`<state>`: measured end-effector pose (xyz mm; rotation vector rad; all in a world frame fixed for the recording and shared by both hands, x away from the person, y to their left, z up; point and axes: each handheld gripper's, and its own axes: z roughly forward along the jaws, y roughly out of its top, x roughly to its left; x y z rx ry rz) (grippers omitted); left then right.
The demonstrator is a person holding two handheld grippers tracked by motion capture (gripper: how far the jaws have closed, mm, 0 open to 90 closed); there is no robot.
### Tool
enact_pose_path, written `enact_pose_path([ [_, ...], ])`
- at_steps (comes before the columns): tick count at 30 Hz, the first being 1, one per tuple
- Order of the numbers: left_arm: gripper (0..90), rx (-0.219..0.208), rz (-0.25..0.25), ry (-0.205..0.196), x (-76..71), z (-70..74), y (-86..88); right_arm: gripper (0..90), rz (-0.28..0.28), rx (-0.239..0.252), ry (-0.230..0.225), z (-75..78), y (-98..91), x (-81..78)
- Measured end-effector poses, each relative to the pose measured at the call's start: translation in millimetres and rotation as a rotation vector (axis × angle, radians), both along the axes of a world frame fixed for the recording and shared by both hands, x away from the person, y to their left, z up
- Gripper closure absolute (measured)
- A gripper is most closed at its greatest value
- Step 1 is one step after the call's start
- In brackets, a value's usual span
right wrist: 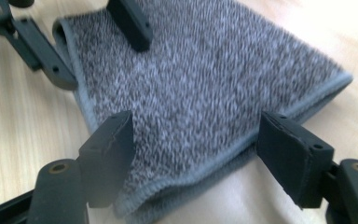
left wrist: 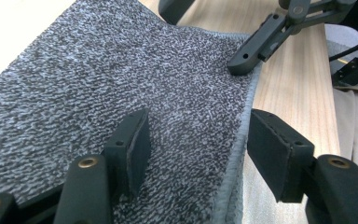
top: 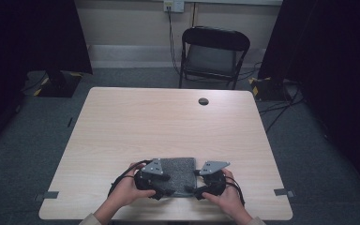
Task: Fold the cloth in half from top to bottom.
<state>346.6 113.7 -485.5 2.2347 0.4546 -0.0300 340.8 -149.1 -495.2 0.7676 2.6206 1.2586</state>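
- Nearest the lens in the left gripper view: left gripper (left wrist: 193,142), two black blocky jaws with brass-coloured rivets, standing apart and released, nothing pinched. One jaw hangs over the towel (left wrist: 121,74), the other over bare wood past its hem.
- Towel: grey speckled terry, short looped pile, stitched pale-grey hem. Folded flat; a doubled edge shows at bottom centre of the right gripper view (right wrist: 205,79).
- Place: lower centre of the high view (top: 180,174), on the table (top: 168,122), between the two hands at its near edge.
- Shape near square in the high view; no clear long axis, edges run roughly with the table edges.
- Right gripper (right wrist: 193,149): jaws spread wide, released, straddling a towel corner without pressing it.
- Table: pale wood-grain laminate, round dark grommet (top: 203,101) upper centre.
- Black folding chair (top: 213,54) behind the table.
- No readable writing or labels seen.
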Motion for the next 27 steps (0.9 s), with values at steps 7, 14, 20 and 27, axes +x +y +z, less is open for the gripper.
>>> enact_pose_path([
  [7,31.1,-0.014,0.036,-0.043,1.2,10.6,10.4,27.3,0.001,-0.004,-0.003,-3.4,-2.8,0.0],
  [14,25.8,0.022,0.081,-0.152,25.8,19.7,33.7,27.3,0.000,-0.005,-0.007,-3.4,-3.0,-0.5],
  [20,26.2,0.094,0.067,-0.084,24.8,-4.7,35.7,26.9,-0.002,-0.004,-0.003,-3.4,-3.6,-0.2],
  [27,22.3,0.027,0.096,-0.126,15.0,15.3,42.8,25.4,0.000,0.000,-0.001,-2.3,-3.8,0.6],
])
